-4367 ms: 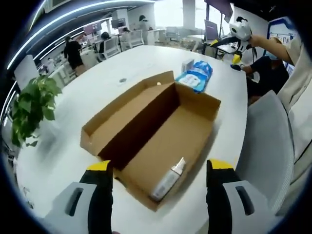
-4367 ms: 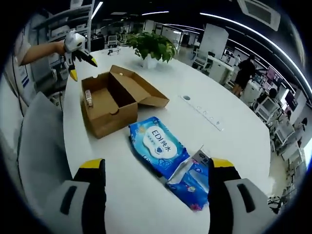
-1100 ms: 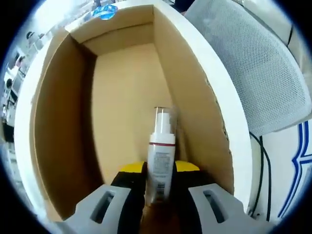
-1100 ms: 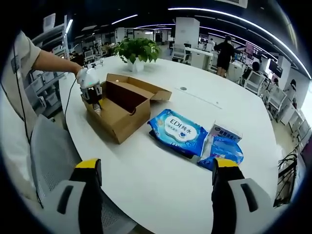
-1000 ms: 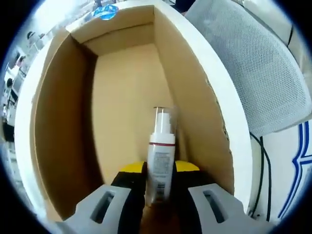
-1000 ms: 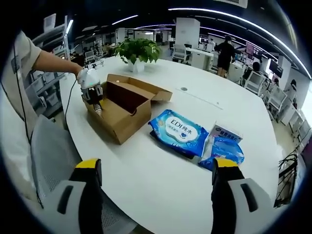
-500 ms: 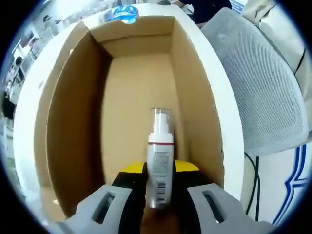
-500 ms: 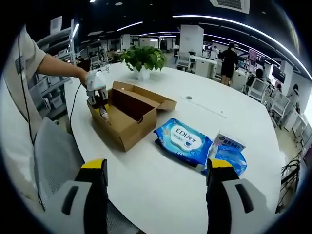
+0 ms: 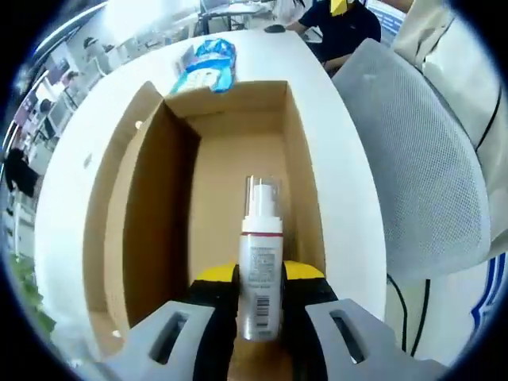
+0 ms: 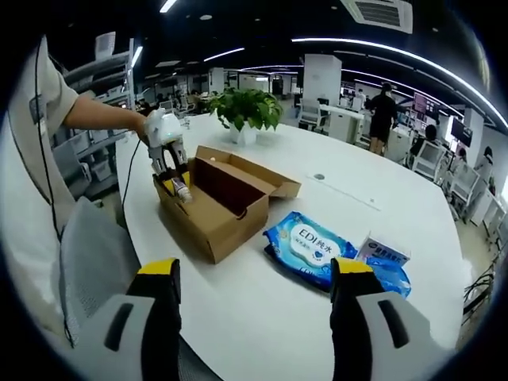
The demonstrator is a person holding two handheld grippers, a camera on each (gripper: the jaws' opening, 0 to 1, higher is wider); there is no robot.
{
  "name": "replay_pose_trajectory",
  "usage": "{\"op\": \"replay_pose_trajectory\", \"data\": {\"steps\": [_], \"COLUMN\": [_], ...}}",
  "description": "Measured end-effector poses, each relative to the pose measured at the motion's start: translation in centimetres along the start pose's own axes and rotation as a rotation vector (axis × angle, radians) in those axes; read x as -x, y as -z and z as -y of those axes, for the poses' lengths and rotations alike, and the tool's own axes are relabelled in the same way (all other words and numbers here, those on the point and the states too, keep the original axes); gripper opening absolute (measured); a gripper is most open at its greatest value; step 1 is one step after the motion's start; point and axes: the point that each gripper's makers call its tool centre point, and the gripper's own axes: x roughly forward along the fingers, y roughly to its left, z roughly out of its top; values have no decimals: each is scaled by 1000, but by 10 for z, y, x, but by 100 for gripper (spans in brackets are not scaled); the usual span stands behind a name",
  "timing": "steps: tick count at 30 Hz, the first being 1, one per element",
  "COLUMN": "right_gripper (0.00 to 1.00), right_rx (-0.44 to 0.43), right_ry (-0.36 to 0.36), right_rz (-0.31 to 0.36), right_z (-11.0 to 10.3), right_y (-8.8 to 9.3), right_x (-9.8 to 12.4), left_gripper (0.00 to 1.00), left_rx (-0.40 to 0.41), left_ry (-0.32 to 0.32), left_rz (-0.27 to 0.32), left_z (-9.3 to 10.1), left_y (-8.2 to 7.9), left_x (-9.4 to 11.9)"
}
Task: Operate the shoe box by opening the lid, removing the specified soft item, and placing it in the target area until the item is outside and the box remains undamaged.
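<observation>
White table [image 10: 238,317] is bearing the open shoe box [image 9: 206,230]; a spray bottle [image 9: 260,270] is being gripped above it by the left gripper [image 9: 260,278]. Right gripper [image 10: 250,274] is being held open.

Brown box [image 9: 143,230], white red-banded bottle [image 9: 260,254], blue packet [image 10: 309,242].

Grey tongs [image 9: 260,295], yellow-tipped black jaws; white glove [image 10: 156,125]; beige short sleeve [image 10: 49,95].

Your bottle [image 9: 261,266]: lower end hidden between the jaws, label print too small to read. Your box [image 9: 155,238]: near corner covered by the left gripper [image 9: 260,278]. Far blue pack [image 9: 205,63], upper centre: print blurred.
</observation>
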Motion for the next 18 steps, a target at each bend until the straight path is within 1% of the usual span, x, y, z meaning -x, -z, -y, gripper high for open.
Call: {"op": "replay_pose_trajectory", "data": {"steps": [4, 7, 11, 18], "right_gripper": [68, 65, 63, 58], "right_rx": [9, 15, 30, 45], "right_ry": [-18, -32, -54, -93], "right_rz": [22, 41, 69, 83], "right_z": [-6, -10, -17, -30], "right_y": [-6, -11, -19, -24], "right_x": [-3, -6, -8, -14], "left_gripper": [18, 18, 18, 18], "left_rx": [-7, -14, -37, -65], "left_ry": [-20, -19, -15, -9], "left_rz": [43, 71, 92, 138], "left_z": [1, 4, 10, 20], "left_y": [-18, -30, -44, -69], "left_x": [9, 13, 16, 20]}}
